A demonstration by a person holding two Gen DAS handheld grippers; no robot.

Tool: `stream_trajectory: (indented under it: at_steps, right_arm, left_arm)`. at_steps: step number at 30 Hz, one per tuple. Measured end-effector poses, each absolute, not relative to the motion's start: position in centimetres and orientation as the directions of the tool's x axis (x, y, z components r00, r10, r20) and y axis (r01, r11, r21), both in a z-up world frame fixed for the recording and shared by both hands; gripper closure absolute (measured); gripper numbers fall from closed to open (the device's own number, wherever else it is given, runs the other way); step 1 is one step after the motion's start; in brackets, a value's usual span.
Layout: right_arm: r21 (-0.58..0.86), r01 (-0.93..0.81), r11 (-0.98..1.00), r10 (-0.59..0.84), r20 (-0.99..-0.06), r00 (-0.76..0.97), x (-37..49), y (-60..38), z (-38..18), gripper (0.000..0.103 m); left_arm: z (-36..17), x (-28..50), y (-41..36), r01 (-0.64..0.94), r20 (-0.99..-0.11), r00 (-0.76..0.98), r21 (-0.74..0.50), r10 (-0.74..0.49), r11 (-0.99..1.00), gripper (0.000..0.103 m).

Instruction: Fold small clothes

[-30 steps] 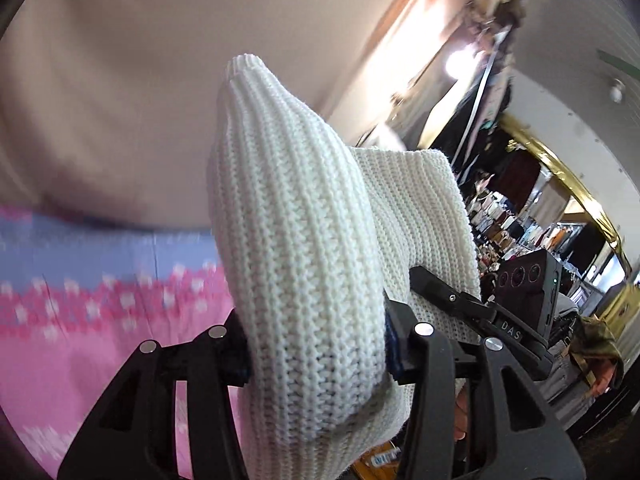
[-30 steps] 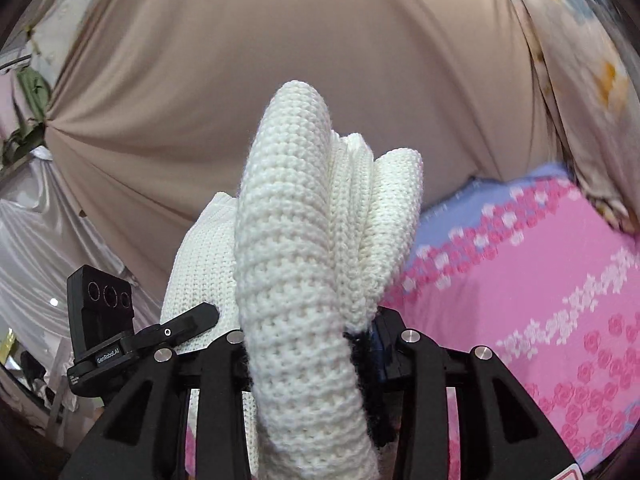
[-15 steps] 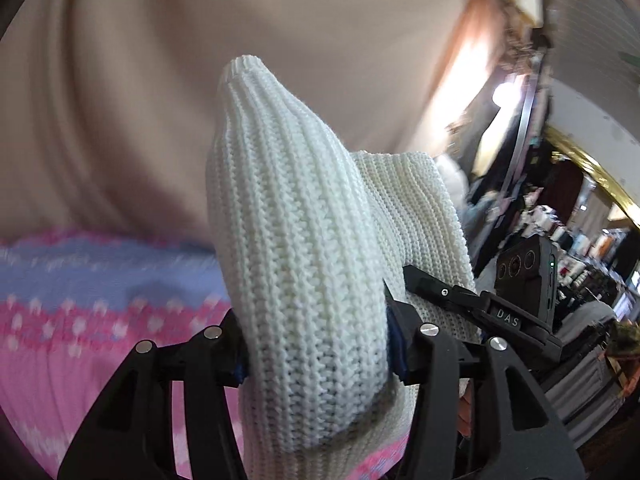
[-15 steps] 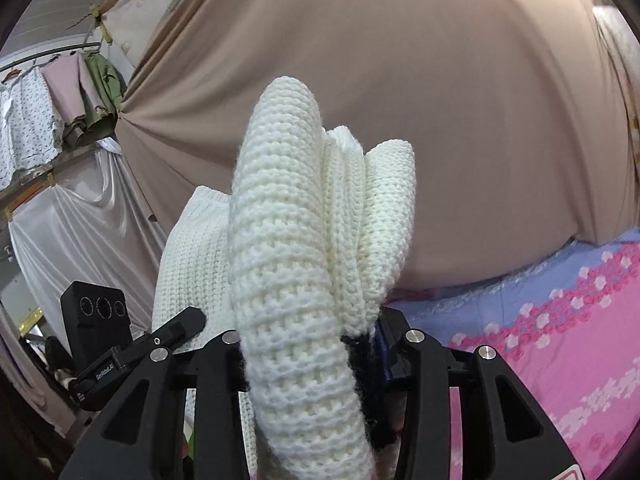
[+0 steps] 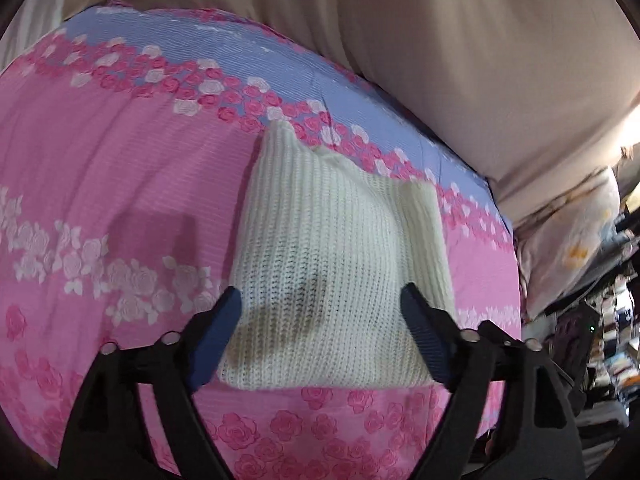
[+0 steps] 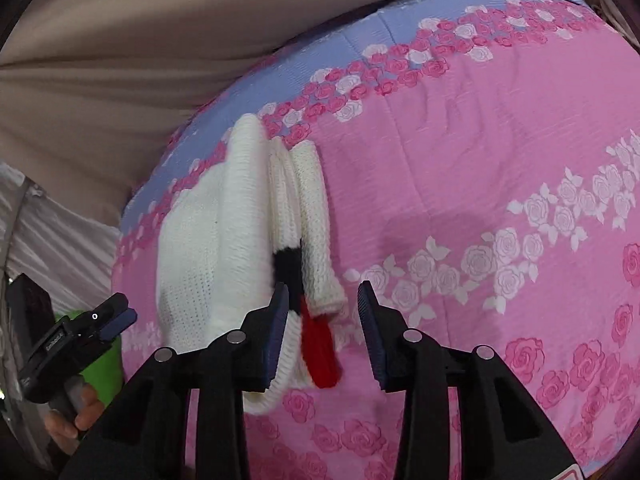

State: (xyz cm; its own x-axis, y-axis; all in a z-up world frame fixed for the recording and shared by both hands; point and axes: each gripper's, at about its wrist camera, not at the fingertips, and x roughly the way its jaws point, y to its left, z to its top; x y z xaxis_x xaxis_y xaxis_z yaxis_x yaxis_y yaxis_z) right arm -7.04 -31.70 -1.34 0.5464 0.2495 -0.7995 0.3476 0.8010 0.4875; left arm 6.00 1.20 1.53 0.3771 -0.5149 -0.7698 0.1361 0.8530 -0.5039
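A folded white knit sweater (image 5: 332,248) lies flat on the pink rose-print bed sheet (image 5: 120,160). My left gripper (image 5: 320,300) hangs just above its near edge. Its jaws are opening wide, the knit showing between them, neither pad pressing it. In the right wrist view the sweater (image 6: 208,240) shows its stacked folds, a black patch and a red patch. My right gripper (image 6: 323,296) is opening over the sleeve cuff (image 6: 328,300), which sits loose between the jaws. The left gripper (image 6: 100,320) shows at the left edge, held by a hand (image 6: 72,412).
A beige curtain (image 5: 440,40) hangs behind the bed. A flower-print pillow (image 5: 572,240) lies at the bed's right end, with cluttered shelves (image 5: 616,340) beyond. Something green (image 6: 104,368) sits off the bed's left edge. Pink sheet (image 6: 480,160) stretches to the right of the sweater.
Both grippers came down from mid-air, where they were shut on the sweater, to the bed. The sweater now lies on the sheet and both jaws have come off it.
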Motion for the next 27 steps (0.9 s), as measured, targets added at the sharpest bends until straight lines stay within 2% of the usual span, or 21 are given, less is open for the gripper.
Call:
stream_trajectory:
  at_steps: [1,2,3,9,11,13,14,15,16,17,18,20,22,24,26,27]
  right_arm:
    - [0.478,0.325,0.816,0.244,-0.795,0.556,-7.4,-31.6,-0.9,0.052]
    - [0.472,0.307,0.826,0.24,-0.788,0.566,-7.6,-31.5,-0.4,0.038]
    - [0.477,0.292,0.829,0.247,-0.78,0.575,-7.5,-31.5,-0.2,0.031]
    - [0.526,0.326,0.786,0.344,-0.809,0.476,-4.0,-30.4,-4.2,0.029]
    - [0.561,0.355,0.748,0.401,-0.808,0.432,-3.2,-30.0,-6.6,0.029]
    - [0.62,0.371,0.692,0.46,-0.774,0.434,-2.9,-29.8,-8.1,0.022]
    - [0.632,0.357,0.688,0.454,-0.758,0.469,-2.7,-29.7,-8.0,0.021]
    - [0.63,0.349,0.694,0.46,-0.76,0.459,-2.2,-29.3,-8.2,0.031]
    - [0.611,0.349,0.711,0.447,-0.775,0.447,-1.7,-28.9,-8.2,0.036]
    - [0.602,0.323,0.731,0.444,-0.778,0.444,-1.0,-28.4,-7.8,0.054]
    - [0.59,0.309,0.746,0.436,-0.784,0.442,-0.4,-28.2,-7.1,0.061]
    - [0.56,0.253,0.789,0.401,-0.781,0.48,0.1,-27.8,-4.2,0.065]
    - [0.525,0.194,0.829,0.359,-0.764,0.536,-0.1,-27.7,-0.8,0.066]
    - [0.486,0.167,0.858,0.316,-0.755,0.575,-0.7,-28.2,1.8,0.066]
    - [0.49,0.192,0.85,0.315,-0.767,0.559,-1.3,-29.0,1.5,0.065]
    - [0.484,0.224,0.846,0.311,-0.789,0.53,-1.6,-29.2,-0.1,0.063]
  left_arm:
    - [1.2,6.3,1.3,0.122,-0.773,0.38,-0.503,-0.508,0.856,0.015]
    - [0.1,6.7,1.3,0.105,-0.783,0.373,-0.498,-0.498,0.861,0.015]
    - [-1.0,6.7,1.3,0.087,-0.795,0.359,-0.493,-0.489,0.866,0.015]
    - [-7.3,6.4,1.2,-0.005,-0.855,0.253,-0.468,-0.452,0.883,0.016]
    - [-8.9,6.4,1.6,-0.044,-0.838,0.204,-0.524,-0.506,0.851,0.028]
    - [-9.1,6.4,1.8,-0.076,-0.811,0.184,-0.576,-0.556,0.814,0.054]
    - [-8.6,6.5,1.7,-0.067,-0.802,0.188,-0.586,-0.567,0.808,0.061]
    - [-7.8,6.6,1.4,-0.044,-0.802,0.191,-0.583,-0.566,0.811,0.073]
    - [-6.3,6.6,1.1,-0.006,-0.792,0.208,-0.589,-0.575,0.808,0.077]
    - [-5.0,6.5,0.8,0.029,-0.776,0.225,-0.599,-0.589,0.8,0.078]
    - [-3.7,6.4,0.6,0.063,-0.762,0.245,-0.605,-0.6,0.794,0.078]
    - [-1.3,6.0,0.2,0.133,-0.73,0.277,-0.615,-0.625,0.777,0.078]
    - [-1.5,5.7,-0.4,0.155,-0.735,0.259,-0.608,-0.626,0.779,0.077]
    - [-4.0,5.4,-1.5,0.165,-0.801,0.229,-0.527,-0.552,0.833,0.076]
    - [-7.4,5.3,-1.9,0.131,-0.868,0.178,-0.445,-0.463,0.886,0.075]
    - [-8.4,5.0,-1.5,0.11,-0.872,0.173,-0.444,-0.457,0.889,0.07]
